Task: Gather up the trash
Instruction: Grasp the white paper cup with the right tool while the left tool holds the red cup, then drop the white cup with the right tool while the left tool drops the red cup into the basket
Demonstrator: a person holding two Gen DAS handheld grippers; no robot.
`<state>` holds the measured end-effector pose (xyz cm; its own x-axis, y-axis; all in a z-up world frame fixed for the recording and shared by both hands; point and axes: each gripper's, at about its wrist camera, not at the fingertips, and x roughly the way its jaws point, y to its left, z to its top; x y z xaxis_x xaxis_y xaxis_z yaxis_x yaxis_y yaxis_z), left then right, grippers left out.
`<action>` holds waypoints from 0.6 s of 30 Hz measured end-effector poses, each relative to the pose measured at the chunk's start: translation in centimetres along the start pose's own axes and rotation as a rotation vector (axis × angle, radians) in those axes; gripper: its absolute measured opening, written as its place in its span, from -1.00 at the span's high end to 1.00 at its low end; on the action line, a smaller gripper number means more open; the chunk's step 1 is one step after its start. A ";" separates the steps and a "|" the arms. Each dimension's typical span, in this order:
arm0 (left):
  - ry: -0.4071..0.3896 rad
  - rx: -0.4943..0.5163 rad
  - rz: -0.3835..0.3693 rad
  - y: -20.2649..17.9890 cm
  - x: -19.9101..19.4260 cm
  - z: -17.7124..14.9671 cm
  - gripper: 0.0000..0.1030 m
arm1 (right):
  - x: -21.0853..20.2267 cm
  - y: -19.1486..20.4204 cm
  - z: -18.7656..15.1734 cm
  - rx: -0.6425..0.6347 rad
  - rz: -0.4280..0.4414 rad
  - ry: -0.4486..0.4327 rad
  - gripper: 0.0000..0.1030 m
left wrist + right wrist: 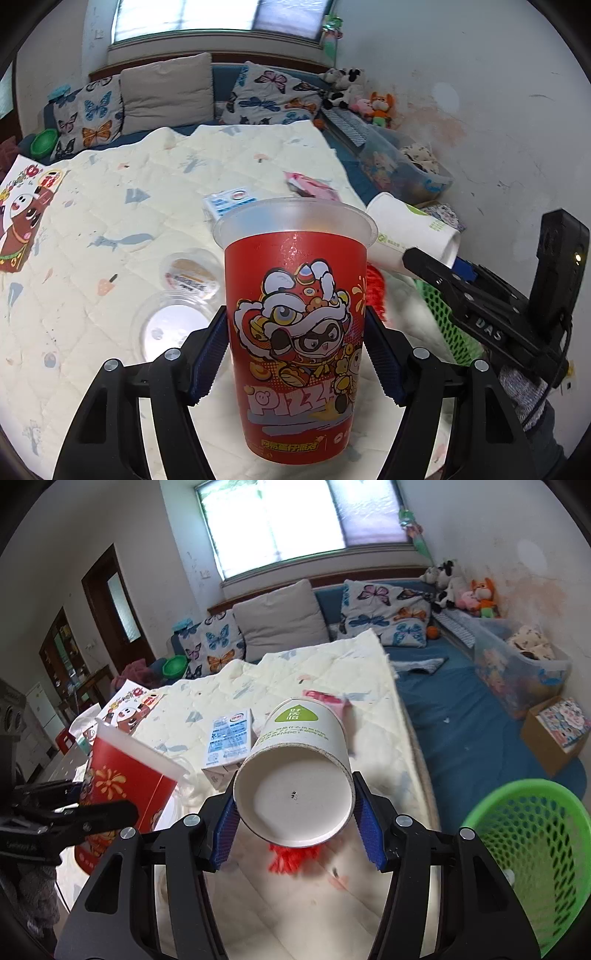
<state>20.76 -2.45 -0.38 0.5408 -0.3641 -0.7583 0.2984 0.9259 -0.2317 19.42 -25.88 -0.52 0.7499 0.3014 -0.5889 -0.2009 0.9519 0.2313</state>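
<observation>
The left gripper (295,354) is clamped on a red pizza-print cup (295,332); its blue pads press the cup's wall from either side. The cup stands upright in the grip, frosted rim up, clear of the bed below.

The right gripper (295,830) pinches a white paper cup (299,771) near its base. That cup lies on its side, long axis running along the fingers, the closed bottom facing the camera and the mouth pointing away toward the pillows.

In the right wrist view the green mesh basket (532,853) sits at about four o'clock from the white cup, near it and lower. The red cup appears at nine o'clock, on the far side from the basket. My reading is that the right hand is the nearer one and should drop first, swinging toward four o'clock and tipping the cup over the rim.

On the cream quilt (110,206) more trash lies: a blue-and-white milk carton (229,738) at eleven o'clock from the white cup, a pink wrapper (325,698) beyond it, two clear plastic lids (173,325) left of the red cup, and something red and frilly (291,858) just beneath the white cup.
</observation>
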 end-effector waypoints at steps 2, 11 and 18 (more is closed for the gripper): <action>-0.002 0.014 -0.007 -0.8 -0.1 -0.1 -0.32 | -1.2 -0.5 -0.4 0.006 -0.014 -0.006 -0.11; 0.004 0.069 -0.049 -4.9 0.0 -0.4 -0.32 | -5.0 -3.3 -2.9 0.029 -0.092 -0.007 -0.11; 0.017 0.113 -0.083 -8.2 0.7 -0.7 -0.32 | -7.9 -6.5 -4.9 0.067 -0.162 -0.007 -0.11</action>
<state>18.15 -10.26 0.58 0.4971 -0.4363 -0.7500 0.4285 0.8751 -0.2251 11.67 -34.23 -1.18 0.7738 0.1434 -0.6170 -0.0347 0.9822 0.1847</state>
